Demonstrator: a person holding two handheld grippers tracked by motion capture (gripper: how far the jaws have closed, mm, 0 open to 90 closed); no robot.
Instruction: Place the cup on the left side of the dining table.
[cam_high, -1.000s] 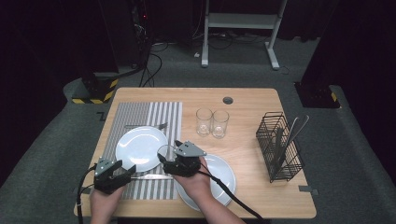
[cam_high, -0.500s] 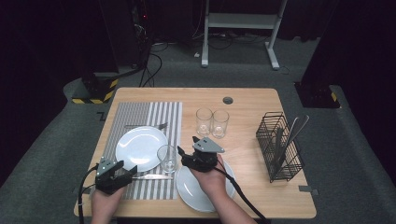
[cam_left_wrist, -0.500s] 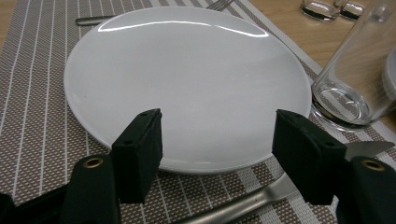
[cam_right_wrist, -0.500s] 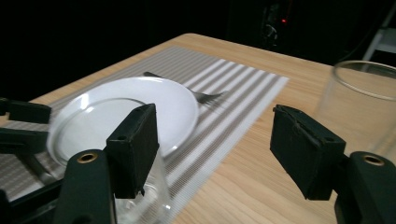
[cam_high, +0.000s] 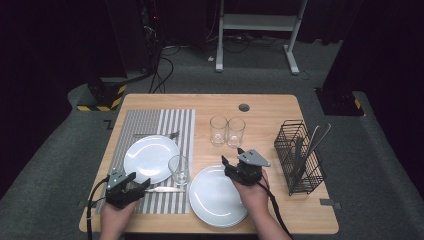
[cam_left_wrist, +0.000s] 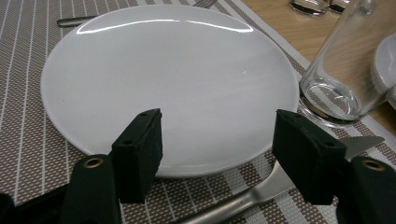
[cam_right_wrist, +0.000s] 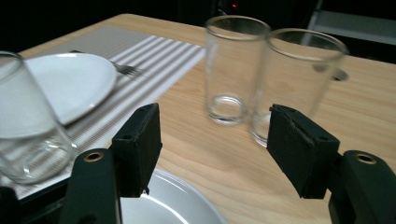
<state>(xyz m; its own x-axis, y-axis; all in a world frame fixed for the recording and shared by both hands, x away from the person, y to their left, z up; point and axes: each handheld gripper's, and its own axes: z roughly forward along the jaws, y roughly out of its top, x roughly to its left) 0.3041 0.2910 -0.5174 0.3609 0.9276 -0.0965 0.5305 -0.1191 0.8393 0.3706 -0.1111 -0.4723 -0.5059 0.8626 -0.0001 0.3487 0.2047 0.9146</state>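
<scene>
My left gripper (cam_high: 136, 186) rests open over the front left of the striped placemat (cam_high: 150, 120), its jaws spread at the near rim of a white plate (cam_left_wrist: 168, 84). A knife (cam_left_wrist: 261, 191) lies just under its right jaw, and an empty glass (cam_left_wrist: 345, 70) stands upright to the right of the plate (cam_high: 151, 158). My right gripper (cam_high: 231, 165) is open with nothing between its jaws, held above the far edge of a second white plate (cam_high: 217, 195). It faces two empty glasses (cam_right_wrist: 233, 70) (cam_right_wrist: 296, 84) standing side by side.
A fork (cam_high: 155, 135) lies on the placemat beyond the left plate. A black wire basket (cam_high: 298, 157) holding utensils stands at the table's right. The glass on the placemat (cam_high: 178, 170) is left of my right gripper. A round grommet (cam_high: 244, 107) sits near the far edge.
My right gripper has moved right, away from the glass now standing on the placemat, and is over the right plate. The left gripper has stayed put.
</scene>
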